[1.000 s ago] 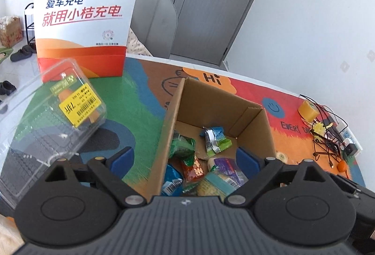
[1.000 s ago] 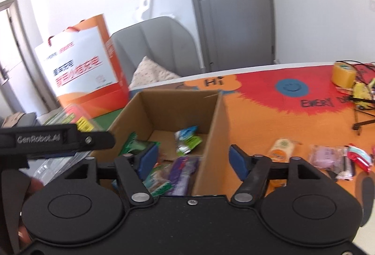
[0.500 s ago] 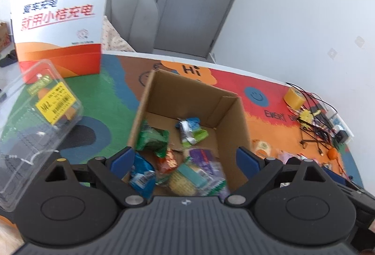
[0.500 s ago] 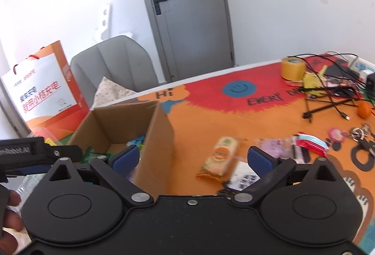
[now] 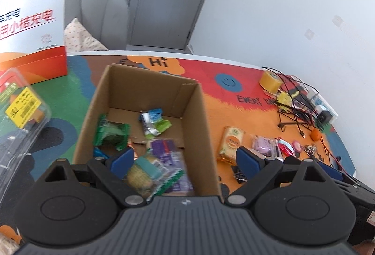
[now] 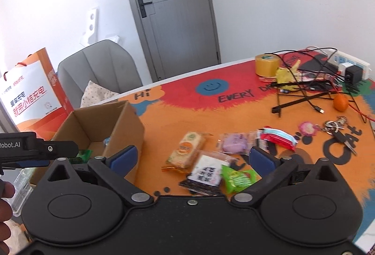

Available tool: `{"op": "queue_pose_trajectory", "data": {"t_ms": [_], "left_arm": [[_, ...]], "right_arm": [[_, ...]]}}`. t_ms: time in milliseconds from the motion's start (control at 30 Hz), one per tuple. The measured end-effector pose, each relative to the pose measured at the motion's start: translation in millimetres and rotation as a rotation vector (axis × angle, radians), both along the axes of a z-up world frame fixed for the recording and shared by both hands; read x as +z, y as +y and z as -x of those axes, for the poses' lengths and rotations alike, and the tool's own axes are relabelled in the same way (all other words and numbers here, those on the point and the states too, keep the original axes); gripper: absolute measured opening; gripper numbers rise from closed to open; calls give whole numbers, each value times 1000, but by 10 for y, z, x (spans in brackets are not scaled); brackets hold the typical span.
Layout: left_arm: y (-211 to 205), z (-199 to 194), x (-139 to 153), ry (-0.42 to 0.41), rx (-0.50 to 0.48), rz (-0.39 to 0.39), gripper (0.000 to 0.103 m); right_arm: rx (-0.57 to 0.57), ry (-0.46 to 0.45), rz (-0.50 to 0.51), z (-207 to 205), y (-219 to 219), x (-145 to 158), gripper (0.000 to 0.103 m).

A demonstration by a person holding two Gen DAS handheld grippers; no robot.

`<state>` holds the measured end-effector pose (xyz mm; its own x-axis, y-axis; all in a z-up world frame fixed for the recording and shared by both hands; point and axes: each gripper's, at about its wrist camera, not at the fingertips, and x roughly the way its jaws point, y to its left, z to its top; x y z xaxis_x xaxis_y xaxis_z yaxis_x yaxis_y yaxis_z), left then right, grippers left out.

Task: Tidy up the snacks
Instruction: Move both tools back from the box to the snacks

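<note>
The right fingers (image 6: pixel 262 159) are spreading wider with nothing between them, hanging over the loose snacks lying on the desk (image 6: pixel 234 119) right of the cardboard box (image 6: pixel 126 123): an orange packet (image 6: pixel 187 149), a purple packet (image 6: pixel 234 142), a red packet (image 6: pixel 279 137), a black-and-white packet (image 6: pixel 206 173) and a green packet (image 6: pixel 239 178). The left fingers (image 5: pixel 121 157) are standing wide apart and empty above the box's near edge. Inside the box, several wrapped snacks (image 5: pixel 161 156) are lying loose. Left of the box, a clear plastic container (image 5: pixel 21 114) is resting.
</note>
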<state>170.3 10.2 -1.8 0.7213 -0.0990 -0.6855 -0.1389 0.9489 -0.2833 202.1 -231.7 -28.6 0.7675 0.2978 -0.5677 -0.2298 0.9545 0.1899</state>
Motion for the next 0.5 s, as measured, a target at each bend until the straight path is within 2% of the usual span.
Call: {"op": "queue_pose_trajectory", "data": {"t_ms": [500], "left_arm": [[-465, -180, -17, 8, -127, -2, 93]], "right_arm": [[-80, 39, -3, -14, -468, -74, 102]]}}
